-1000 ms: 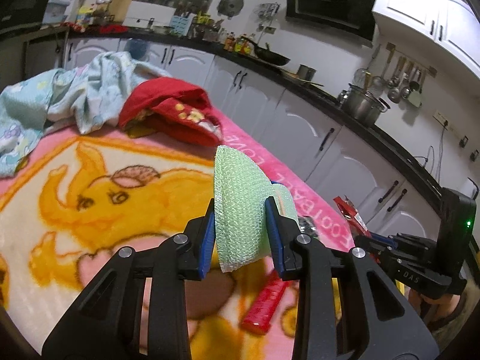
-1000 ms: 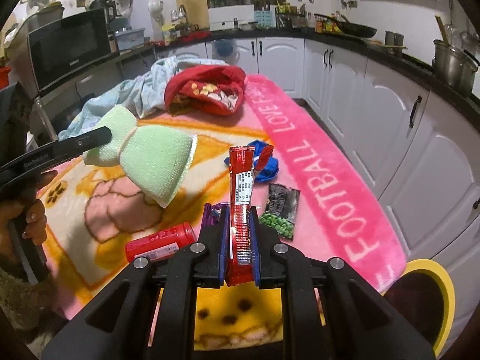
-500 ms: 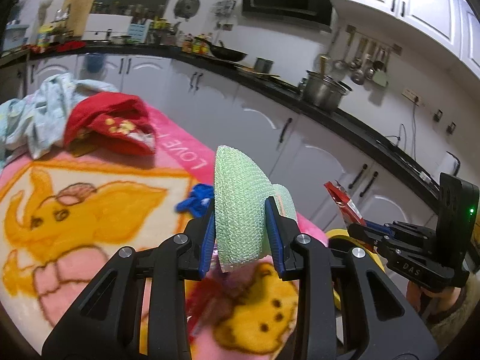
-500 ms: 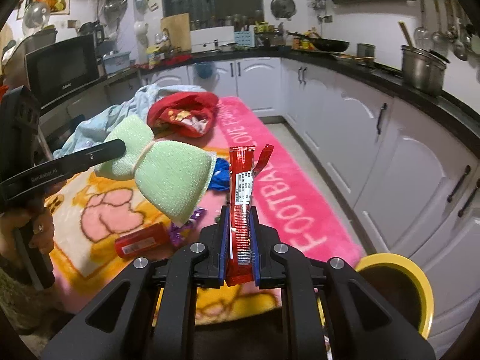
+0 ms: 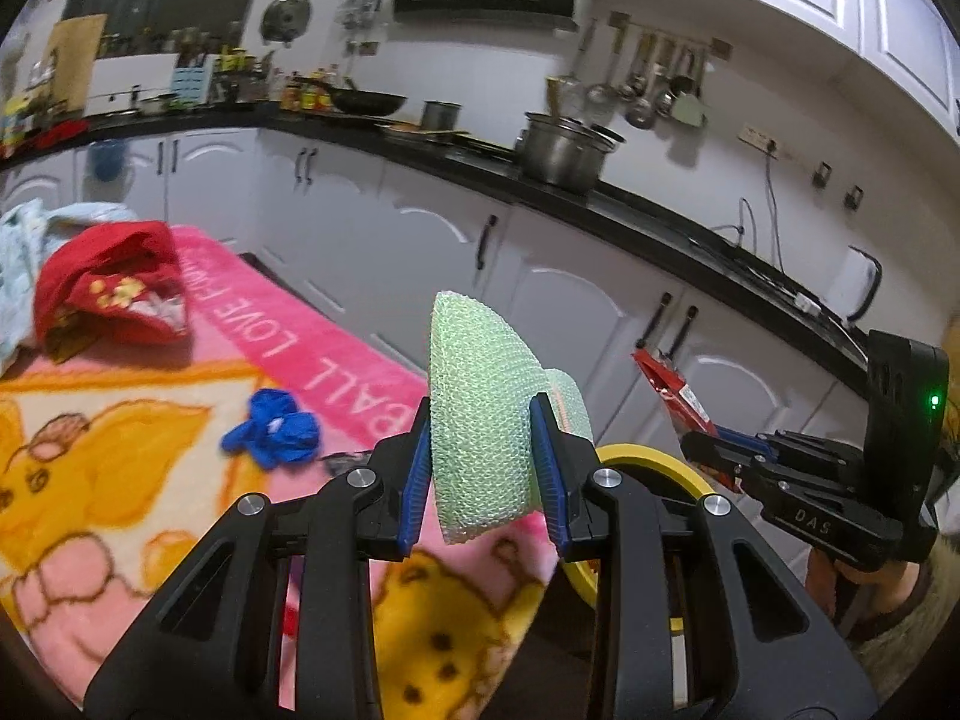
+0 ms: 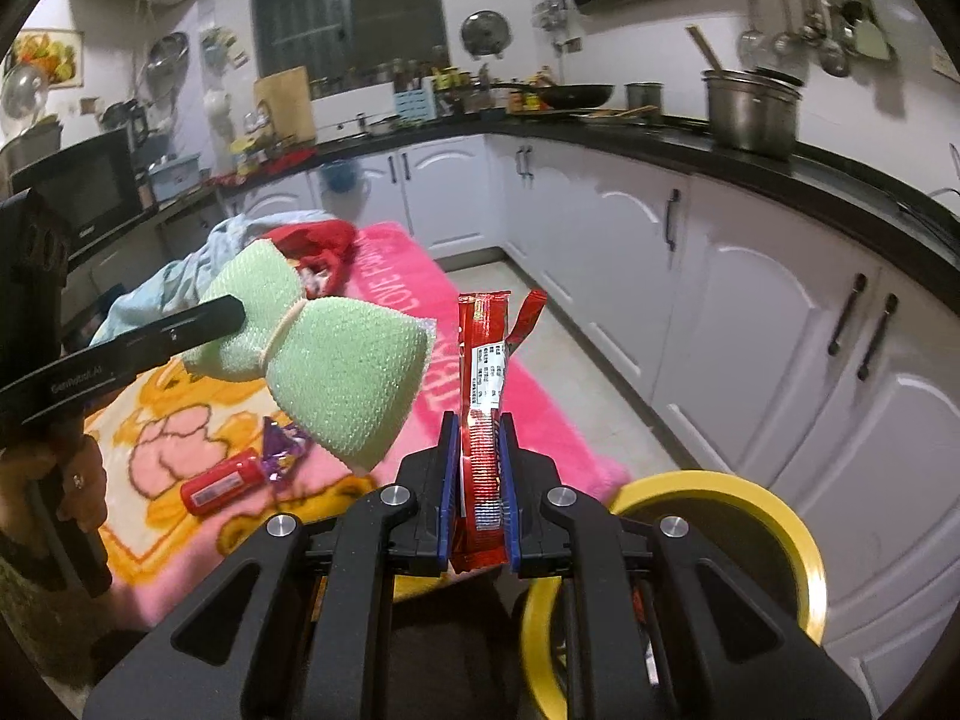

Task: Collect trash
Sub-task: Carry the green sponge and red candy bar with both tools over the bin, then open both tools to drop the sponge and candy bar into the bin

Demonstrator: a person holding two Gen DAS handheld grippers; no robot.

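Note:
My left gripper (image 5: pixel 483 468) is shut on a green mesh sponge (image 5: pixel 480 414), held in the air above the pink blanket's edge; the sponge also shows in the right wrist view (image 6: pixel 336 372). My right gripper (image 6: pixel 480 480) is shut on an upright red snack wrapper (image 6: pixel 483 384), which also shows in the left wrist view (image 5: pixel 669 387). A yellow-rimmed bin (image 6: pixel 774 516) sits on the floor just below and right of the right gripper; its rim shows behind the left gripper (image 5: pixel 648 459).
On the pink cartoon blanket (image 6: pixel 540 396) lie a red can (image 6: pixel 222 480), a purple wrapper (image 6: pixel 282 444) and a blue crumpled piece (image 5: pixel 273 429). Red cloth (image 5: pixel 108 288) and light blue cloth (image 6: pixel 180 276) lie at the far end. White cabinets (image 6: pixel 780 330) line the right side.
Both grippers have swung right, off the blanket's middle toward its edge and the yellow bin, which now shows close below. Each still holds its item.

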